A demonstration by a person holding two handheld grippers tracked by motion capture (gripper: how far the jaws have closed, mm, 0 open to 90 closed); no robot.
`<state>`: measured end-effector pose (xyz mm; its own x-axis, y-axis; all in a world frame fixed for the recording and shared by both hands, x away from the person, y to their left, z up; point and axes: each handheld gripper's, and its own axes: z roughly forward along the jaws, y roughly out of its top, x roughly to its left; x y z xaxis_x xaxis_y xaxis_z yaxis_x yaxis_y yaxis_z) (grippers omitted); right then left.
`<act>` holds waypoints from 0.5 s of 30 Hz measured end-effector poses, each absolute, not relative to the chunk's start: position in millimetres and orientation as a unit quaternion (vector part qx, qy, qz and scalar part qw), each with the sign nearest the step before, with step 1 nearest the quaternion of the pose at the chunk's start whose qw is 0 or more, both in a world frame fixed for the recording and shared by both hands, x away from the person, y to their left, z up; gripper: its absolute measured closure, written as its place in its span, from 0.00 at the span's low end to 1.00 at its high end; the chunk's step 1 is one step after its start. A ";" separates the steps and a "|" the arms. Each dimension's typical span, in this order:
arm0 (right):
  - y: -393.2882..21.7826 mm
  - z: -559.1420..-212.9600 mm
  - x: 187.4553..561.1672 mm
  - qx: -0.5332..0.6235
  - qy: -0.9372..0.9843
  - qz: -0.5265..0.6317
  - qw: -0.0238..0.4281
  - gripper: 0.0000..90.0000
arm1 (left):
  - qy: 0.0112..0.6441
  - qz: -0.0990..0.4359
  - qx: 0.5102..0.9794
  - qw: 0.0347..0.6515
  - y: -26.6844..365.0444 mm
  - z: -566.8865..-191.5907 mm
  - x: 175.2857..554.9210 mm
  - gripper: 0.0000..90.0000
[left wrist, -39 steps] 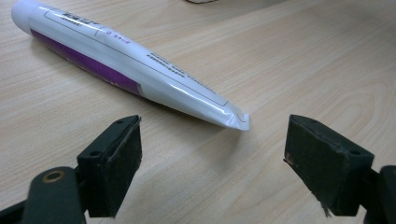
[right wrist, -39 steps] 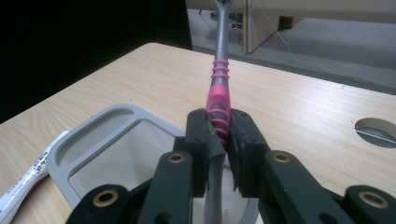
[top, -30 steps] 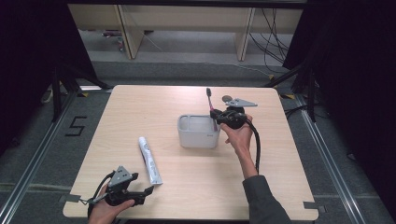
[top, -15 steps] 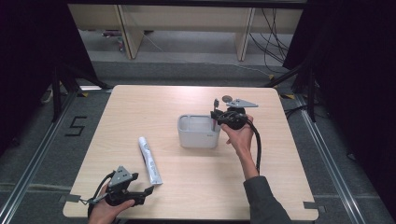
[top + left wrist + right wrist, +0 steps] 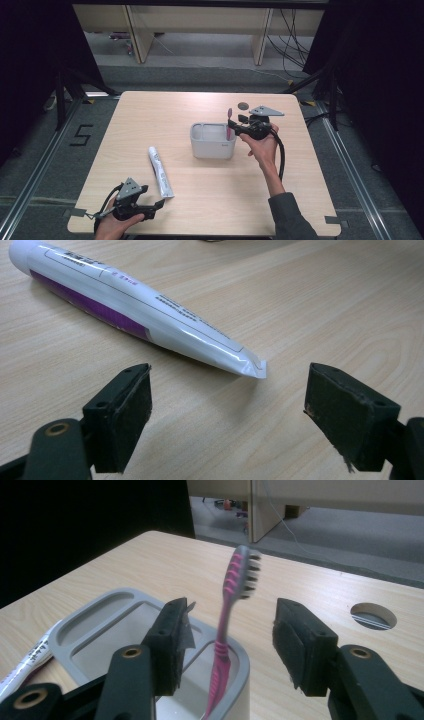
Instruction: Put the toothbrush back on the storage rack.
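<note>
Standing in the near-side slot of the grey holder (image 5: 150, 645), the pink toothbrush (image 5: 227, 630) leans between the jaws of the right gripper (image 5: 230, 645), bristle head up above the pad tops and a bit blurry. Those jaws have just been opening, and now there's clear daylight on both sides of the handle, so neither pad (image 5: 172, 642) is pressing on it; the brush is just resting in the holder by itself. From the high view the right gripper (image 5: 239, 128) sits right at the holder's (image 5: 212, 145) edge with the toothbrush (image 5: 229, 122) poking up just in front of its jaws. Over on the other side, the left gripper (image 5: 227, 410) has its jaws spread wide with nothing in them. The white and purple tube (image 5: 135, 315) lies flat on the table (image 5: 325, 305) just ahead of the jaws, its crimped end pointing into the gap between them but not touching either pad. Same deal in the high view: left gripper (image 5: 157, 205), tube (image 5: 160, 171) just beyond its tips.
</note>
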<state>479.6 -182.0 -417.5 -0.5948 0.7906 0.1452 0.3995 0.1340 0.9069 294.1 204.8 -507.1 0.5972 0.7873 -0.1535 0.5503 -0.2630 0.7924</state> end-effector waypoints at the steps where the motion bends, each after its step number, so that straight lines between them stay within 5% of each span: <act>1: -183.7 -415.7 477.9 0.405 0.733 0.514 0.186 0.52 | 0.428 0.138 0.782 0.432 204.9 -507.2 294.2 0.21; 15: -205.1 -407.8 440.8 0.400 0.750 0.493 0.183 0.49 | 0.427 0.139 0.783 0.431 204.5 -507.5 294.3 0.21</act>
